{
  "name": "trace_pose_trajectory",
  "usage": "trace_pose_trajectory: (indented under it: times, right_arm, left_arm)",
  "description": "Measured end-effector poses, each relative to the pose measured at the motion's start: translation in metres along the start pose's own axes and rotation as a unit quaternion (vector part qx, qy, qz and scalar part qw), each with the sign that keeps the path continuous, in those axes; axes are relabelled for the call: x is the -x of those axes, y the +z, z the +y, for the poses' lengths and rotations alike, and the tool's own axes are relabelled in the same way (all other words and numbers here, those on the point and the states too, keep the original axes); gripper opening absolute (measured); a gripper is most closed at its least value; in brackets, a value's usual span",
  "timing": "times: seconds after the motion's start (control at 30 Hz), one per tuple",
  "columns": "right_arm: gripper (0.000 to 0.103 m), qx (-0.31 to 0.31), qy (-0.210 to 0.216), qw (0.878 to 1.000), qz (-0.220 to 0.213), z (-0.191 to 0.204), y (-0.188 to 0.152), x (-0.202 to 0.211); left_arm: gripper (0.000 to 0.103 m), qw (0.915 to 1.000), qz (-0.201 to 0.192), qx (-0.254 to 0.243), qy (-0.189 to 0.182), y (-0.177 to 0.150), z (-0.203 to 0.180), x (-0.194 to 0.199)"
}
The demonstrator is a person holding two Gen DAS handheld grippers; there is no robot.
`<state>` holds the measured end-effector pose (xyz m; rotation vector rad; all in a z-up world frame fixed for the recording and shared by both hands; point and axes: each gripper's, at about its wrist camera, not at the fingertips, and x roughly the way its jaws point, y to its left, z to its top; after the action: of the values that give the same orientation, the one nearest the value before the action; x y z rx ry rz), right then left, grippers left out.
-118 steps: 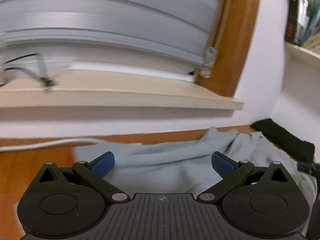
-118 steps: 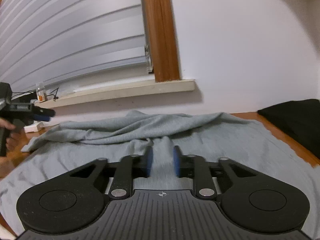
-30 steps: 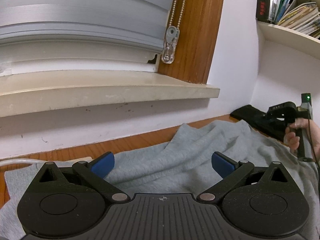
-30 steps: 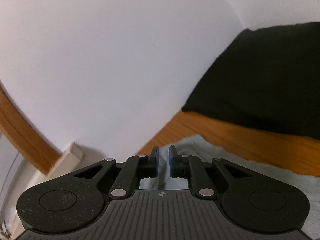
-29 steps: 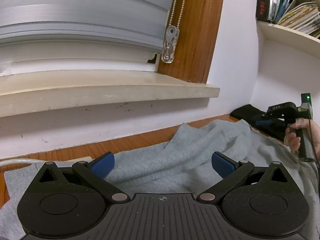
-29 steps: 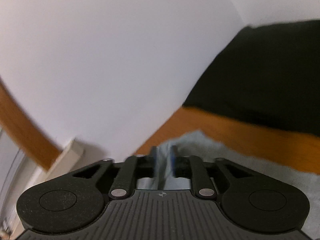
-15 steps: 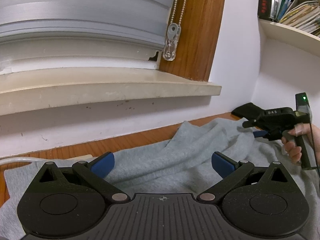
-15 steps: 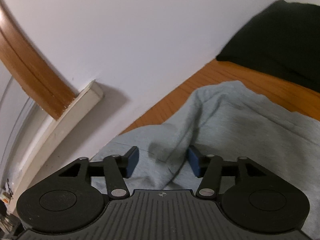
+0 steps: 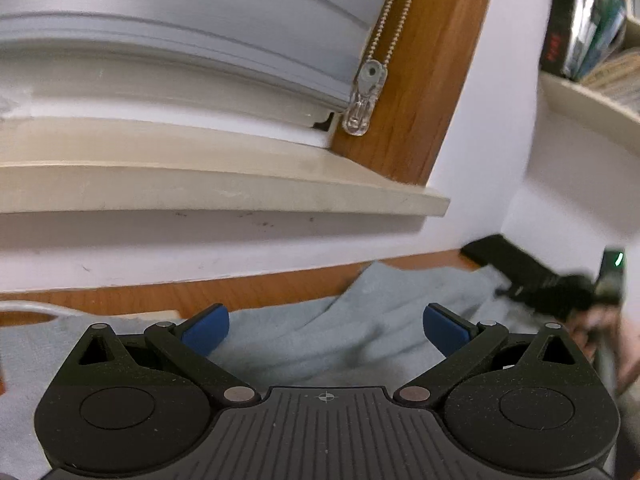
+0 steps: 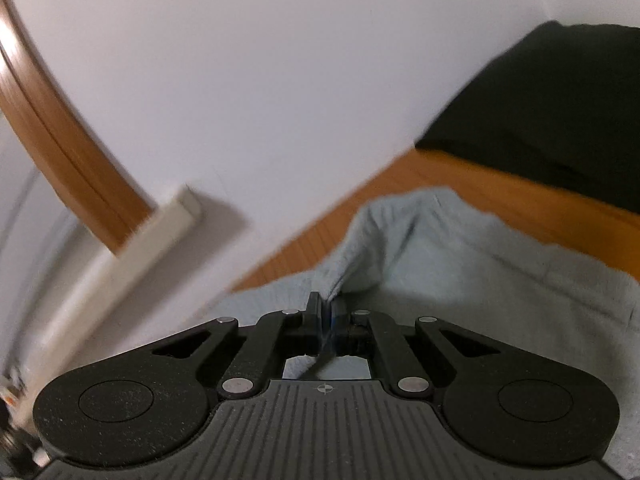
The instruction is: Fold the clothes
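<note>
A light grey garment [image 9: 380,300] lies crumpled on the wooden table [image 9: 240,292] below a window sill. My left gripper [image 9: 326,326] hangs open just above it, with nothing between its blue pads. In the right wrist view my right gripper [image 10: 326,312] is closing, and its pads pinch a raised fold of the grey garment [image 10: 460,280] near the cloth's far edge. The left wrist view shows the right gripper [image 9: 560,288] blurred at the far right, held by a hand [image 9: 604,340].
A black cloth [image 10: 560,120] lies at the back right against the wall. The window sill [image 9: 200,184] overhangs the table's far edge, and a blind cord pull [image 9: 364,100] hangs above it. A white cable [image 9: 32,308] runs at the left. A bookshelf [image 9: 588,40] is up right.
The right gripper's jaws spread around a fold of the grey garment, then closed on it. The left gripper stayed open and rolled slightly.
</note>
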<state>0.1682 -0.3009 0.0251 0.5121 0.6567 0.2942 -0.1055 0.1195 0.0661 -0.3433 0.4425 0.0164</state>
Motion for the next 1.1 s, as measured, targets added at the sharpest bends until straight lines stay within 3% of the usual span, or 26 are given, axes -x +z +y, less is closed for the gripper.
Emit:
trace_pose_trajectory:
  times: [0.1,0.17,0.3,0.43,0.5,0.67,0.8,0.83,0.87,0.93,1.0,1.1]
  right_arm:
    - [0.01,0.009,0.006,1.0,-0.001,-0.001,-0.004,-0.004]
    - [0.018,0.009,0.02,1.0,0.0,-0.002,-0.006,-0.005]
    - [0.041,0.032,0.048,0.998,0.002,0.0,-0.006,-0.002]
    - [0.042,0.031,0.054,0.998,0.003,-0.001,-0.006,0.0]
    - [0.043,0.026,0.059,0.998,0.003,-0.004,-0.006,0.001]
    - [0.043,0.01,0.071,0.997,0.004,-0.01,-0.005,0.001]
    - [0.043,0.003,0.077,0.997,0.004,-0.014,-0.005,0.002]
    - [0.043,0.003,0.078,0.997,0.004,-0.014,-0.005,0.002]
    - [0.043,0.004,0.078,0.997,0.005,-0.014,-0.005,0.002]
    - [0.032,0.01,0.077,0.997,0.01,-0.013,-0.005,0.001]
    - [0.007,0.019,0.08,0.996,0.017,-0.011,-0.006,0.0]
    - [0.006,0.016,0.093,0.995,-0.012,-0.013,-0.007,0.009]
  left_arm:
    - [0.087,0.9994,0.032,-0.006,-0.016,0.018,-0.009,-0.02]
    - [0.055,0.9978,0.05,-0.026,-0.033,0.027,-0.018,-0.037]
    - [0.054,0.9934,0.092,-0.065,-0.023,0.036,-0.035,-0.076]
    - [0.071,0.9901,0.119,-0.074,-0.009,0.037,-0.042,-0.104]
    - [0.065,0.9881,0.132,-0.079,-0.003,0.036,-0.043,-0.115]
    - [0.026,0.9825,0.17,-0.075,-0.01,0.042,-0.043,-0.129]
    - [0.02,0.9766,0.185,-0.11,-0.008,0.047,-0.053,-0.13]
    - [0.011,0.9759,0.184,-0.118,-0.005,0.048,-0.055,-0.13]
    - [0.009,0.9755,0.179,-0.128,-0.003,0.049,-0.058,-0.128]
    - [0.007,0.9758,0.159,-0.15,-0.001,0.053,-0.067,-0.122]
    - [0.006,0.9786,0.108,-0.175,0.006,0.06,-0.077,-0.105]
    - [0.007,0.9809,0.017,-0.194,0.007,0.074,-0.088,-0.073]
